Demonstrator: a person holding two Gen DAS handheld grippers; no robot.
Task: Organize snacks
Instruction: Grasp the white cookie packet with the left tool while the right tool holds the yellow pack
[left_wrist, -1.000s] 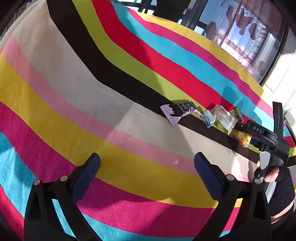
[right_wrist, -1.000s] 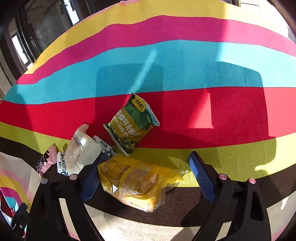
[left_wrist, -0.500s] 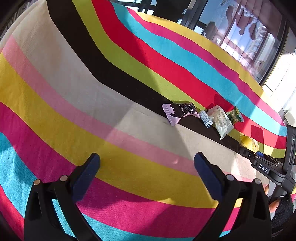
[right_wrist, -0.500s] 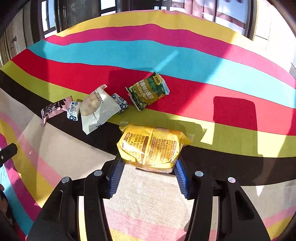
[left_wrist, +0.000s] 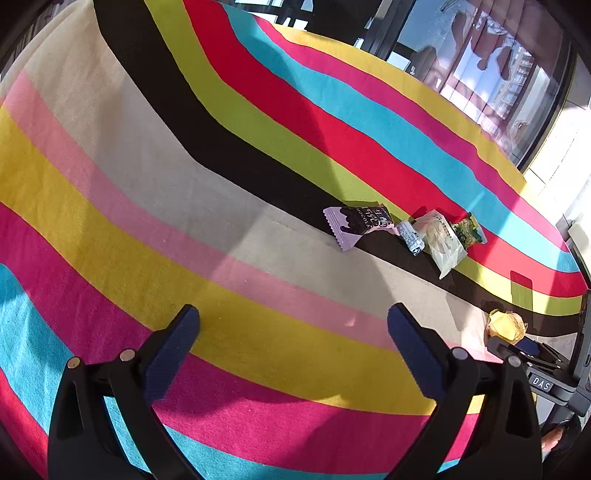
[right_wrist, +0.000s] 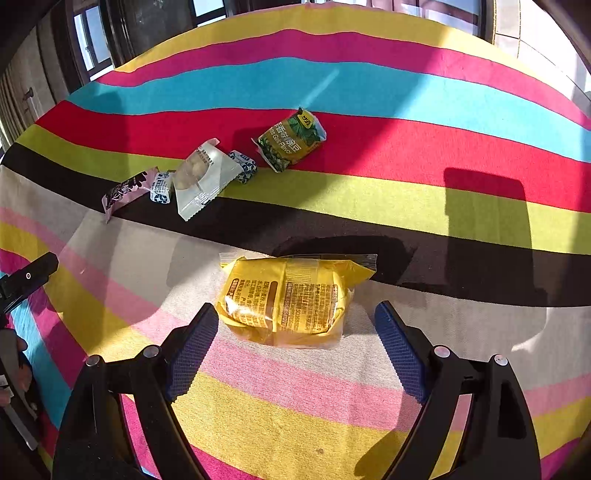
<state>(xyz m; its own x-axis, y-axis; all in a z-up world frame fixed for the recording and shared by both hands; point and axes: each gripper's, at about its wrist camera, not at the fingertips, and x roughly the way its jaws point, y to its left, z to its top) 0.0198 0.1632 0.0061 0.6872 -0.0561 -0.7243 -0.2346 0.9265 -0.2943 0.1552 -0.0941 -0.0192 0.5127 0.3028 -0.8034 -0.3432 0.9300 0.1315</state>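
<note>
A yellow snack packet (right_wrist: 288, 299) lies flat on the beige stripe of the striped tablecloth (right_wrist: 369, 88). It sits between the jaws of my right gripper (right_wrist: 295, 314), which are opening; both pads stand clear of the wrapper. The same yellow packet (left_wrist: 506, 325) shows at the right of the left wrist view. My left gripper (left_wrist: 293, 317) hovers open over the yellow and pink stripes with nothing between its fingers. Farther off, a pink chocolate wrapper (right_wrist: 125, 188), a white packet (right_wrist: 201, 177) and a green packet (right_wrist: 291, 138) lie in a row.
Two small blue-and-white candies (right_wrist: 161, 186) (right_wrist: 245, 170) flank the white packet. The cloth's far edge meets dark window frames (right_wrist: 96, 44). A left gripper finger (right_wrist: 29, 275) pokes in at the left edge of the right wrist view.
My right gripper closed on the yellow packet, drew it away from the snack row onto the beige stripe, then spread its jaws off it. The left gripper stayed still.
</note>
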